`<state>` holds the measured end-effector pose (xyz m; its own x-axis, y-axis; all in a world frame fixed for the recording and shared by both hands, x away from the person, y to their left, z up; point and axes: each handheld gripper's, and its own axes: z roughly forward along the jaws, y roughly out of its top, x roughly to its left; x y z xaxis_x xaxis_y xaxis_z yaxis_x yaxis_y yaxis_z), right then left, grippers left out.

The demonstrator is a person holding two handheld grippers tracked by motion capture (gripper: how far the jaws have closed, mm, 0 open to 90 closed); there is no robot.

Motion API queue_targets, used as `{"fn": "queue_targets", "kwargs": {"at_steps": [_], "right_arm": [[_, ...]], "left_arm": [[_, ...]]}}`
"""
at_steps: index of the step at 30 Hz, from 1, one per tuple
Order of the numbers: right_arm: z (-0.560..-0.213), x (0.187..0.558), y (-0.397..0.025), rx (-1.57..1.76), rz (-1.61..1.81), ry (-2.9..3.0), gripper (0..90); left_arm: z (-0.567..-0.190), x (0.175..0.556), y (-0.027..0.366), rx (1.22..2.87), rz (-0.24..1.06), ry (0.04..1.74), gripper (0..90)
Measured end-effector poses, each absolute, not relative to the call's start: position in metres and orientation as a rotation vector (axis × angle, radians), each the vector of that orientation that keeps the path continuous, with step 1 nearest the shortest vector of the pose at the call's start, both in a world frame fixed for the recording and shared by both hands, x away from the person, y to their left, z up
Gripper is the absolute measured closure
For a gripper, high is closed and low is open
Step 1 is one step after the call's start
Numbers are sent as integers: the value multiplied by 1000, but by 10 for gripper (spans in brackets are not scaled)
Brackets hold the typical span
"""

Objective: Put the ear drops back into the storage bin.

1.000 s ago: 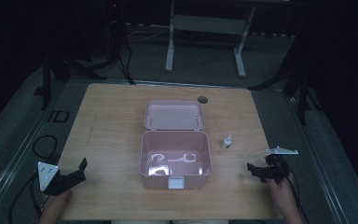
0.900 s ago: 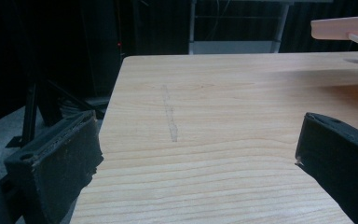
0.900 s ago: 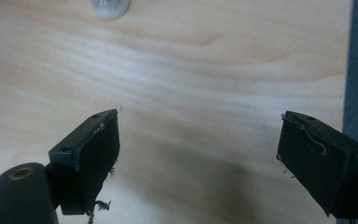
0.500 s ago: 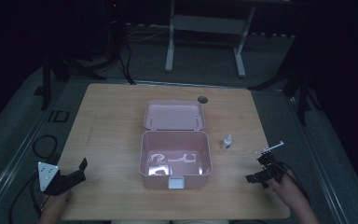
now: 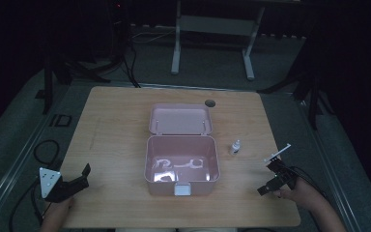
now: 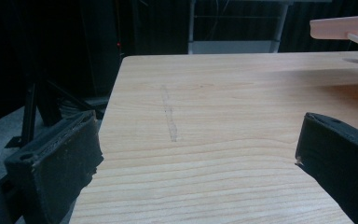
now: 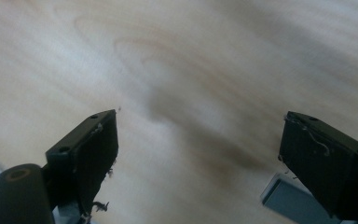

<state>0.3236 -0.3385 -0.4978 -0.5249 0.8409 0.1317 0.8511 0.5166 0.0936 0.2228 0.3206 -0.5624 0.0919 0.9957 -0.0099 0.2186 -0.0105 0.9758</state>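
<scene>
An open pink box [image 5: 182, 186] stands mid-table with its lid [image 5: 180, 119] folded back behind it. Pale, glossy items lie inside; I cannot make out what they are. A small white bottle [image 5: 235, 147] stands upright just right of the box. My left gripper [image 5: 83, 178] rests near the front left corner of the table, open and pointing toward the box; its jaws [image 6: 198, 140] hold nothing. My right gripper [image 5: 266, 186] is tipped down over the wood at the front right, open and empty [image 7: 198, 140], a little nearer the front than the bottle.
The wooden table [image 5: 116, 130] has a round cable hole [image 5: 209, 103] behind the lid. Its right edge lies close to my right hand [image 5: 302, 195]. A metal stand [image 5: 212, 24] sits on the dark floor beyond. Cables trail off the left side.
My right gripper has drawn back toward the front edge and tilted its jaws down at the table. The left gripper, box and bottle have not moved.
</scene>
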Motion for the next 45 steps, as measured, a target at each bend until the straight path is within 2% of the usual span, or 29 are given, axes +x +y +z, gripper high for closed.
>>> {"fn": "queue_targets", "kwargs": {"at_steps": [16, 30, 45], "right_arm": [[-486, 350, -320, -1465, -84, -2662, 154], [-482, 400, -287, -1487, -123, -2677, 155], [-489, 441, -259, -1503, -22, -2679, 178]], "left_arm": [[-562, 223, 321, 1413, 1025, 1297, 3], [-562, 223, 321, 1416, 1024, 1293, 3], [-562, 223, 321, 1421, 1024, 1283, 3]]}}
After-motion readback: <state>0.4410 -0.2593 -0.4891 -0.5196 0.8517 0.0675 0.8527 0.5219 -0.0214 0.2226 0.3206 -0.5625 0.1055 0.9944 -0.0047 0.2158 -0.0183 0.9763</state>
